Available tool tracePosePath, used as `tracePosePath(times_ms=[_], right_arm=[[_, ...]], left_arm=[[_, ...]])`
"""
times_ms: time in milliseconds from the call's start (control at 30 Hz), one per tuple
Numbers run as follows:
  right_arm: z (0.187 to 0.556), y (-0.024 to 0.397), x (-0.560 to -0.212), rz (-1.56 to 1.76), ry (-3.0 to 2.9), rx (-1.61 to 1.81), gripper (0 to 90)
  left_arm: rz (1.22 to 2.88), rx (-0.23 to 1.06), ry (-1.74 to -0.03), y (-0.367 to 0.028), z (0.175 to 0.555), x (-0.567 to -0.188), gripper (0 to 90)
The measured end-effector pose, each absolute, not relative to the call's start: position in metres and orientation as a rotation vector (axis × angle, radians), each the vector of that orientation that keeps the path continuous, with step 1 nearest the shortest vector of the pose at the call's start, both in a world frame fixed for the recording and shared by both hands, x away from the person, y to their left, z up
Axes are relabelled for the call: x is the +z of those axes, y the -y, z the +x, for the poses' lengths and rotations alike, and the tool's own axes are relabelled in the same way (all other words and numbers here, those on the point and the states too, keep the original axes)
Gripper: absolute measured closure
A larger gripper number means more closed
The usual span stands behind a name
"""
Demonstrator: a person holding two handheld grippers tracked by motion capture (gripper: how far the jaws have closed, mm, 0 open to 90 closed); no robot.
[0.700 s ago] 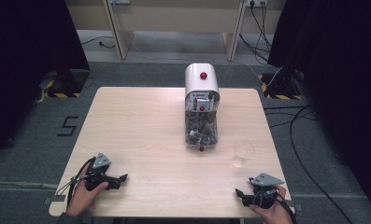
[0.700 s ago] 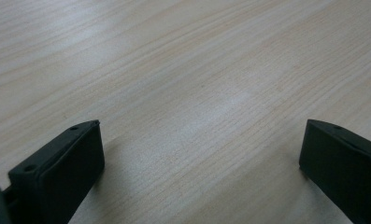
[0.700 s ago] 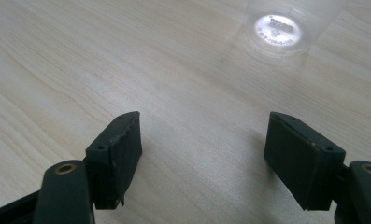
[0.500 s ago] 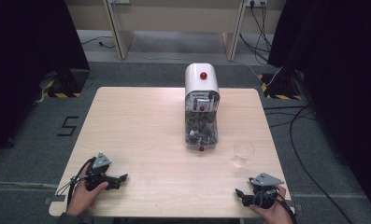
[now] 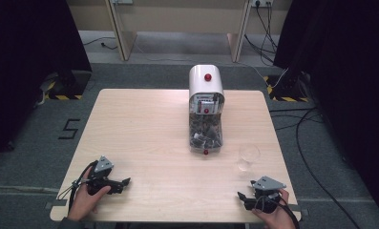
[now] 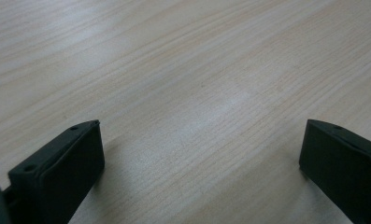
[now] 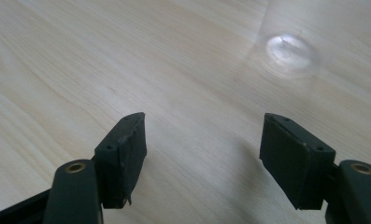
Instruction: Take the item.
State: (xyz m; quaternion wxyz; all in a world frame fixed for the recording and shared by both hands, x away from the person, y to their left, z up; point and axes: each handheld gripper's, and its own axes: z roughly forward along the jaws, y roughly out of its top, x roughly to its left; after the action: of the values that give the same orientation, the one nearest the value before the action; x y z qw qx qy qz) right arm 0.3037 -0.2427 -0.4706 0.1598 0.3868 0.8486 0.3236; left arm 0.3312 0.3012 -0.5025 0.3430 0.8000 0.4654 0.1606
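Observation:
A white dispenser (image 5: 205,109) with a red button on top and a clear bin of dark pieces stands at the table's middle back. A clear glass cup (image 5: 248,157) sits to its right, nearer me; its base (image 7: 290,52) shows ahead of my right gripper. My left gripper (image 5: 122,183) rests on the table near the front left, in a hand; its jaws stand open over bare wood (image 6: 199,112). My right gripper (image 5: 242,198) lies at the front right, in the other hand, open with nothing between its fingers (image 7: 122,154).
The light wooden table (image 5: 144,129) stands on grey carpet. Cables (image 5: 316,143) run across the floor at the right. Dark curtains hang on both sides. Wooden furniture legs (image 5: 120,33) stand behind the table.

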Motion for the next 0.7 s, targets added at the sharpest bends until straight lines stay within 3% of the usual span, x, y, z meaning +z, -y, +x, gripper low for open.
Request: tracePosePath(times_ms=[367, 700], right_arm=[[0.307, 0.215, -0.457, 0.984, -2.371, 1.096, 42.1], [0.312, 0.198, -0.449, 0.932, -2.344, 1.128, 44.6]], left_arm=[[2.079, 0.417, -1.209, -0.301, 0.331, -0.502, 0.0], [2.079, 0.417, -1.210, -0.301, 0.331, -0.502, 0.0]])
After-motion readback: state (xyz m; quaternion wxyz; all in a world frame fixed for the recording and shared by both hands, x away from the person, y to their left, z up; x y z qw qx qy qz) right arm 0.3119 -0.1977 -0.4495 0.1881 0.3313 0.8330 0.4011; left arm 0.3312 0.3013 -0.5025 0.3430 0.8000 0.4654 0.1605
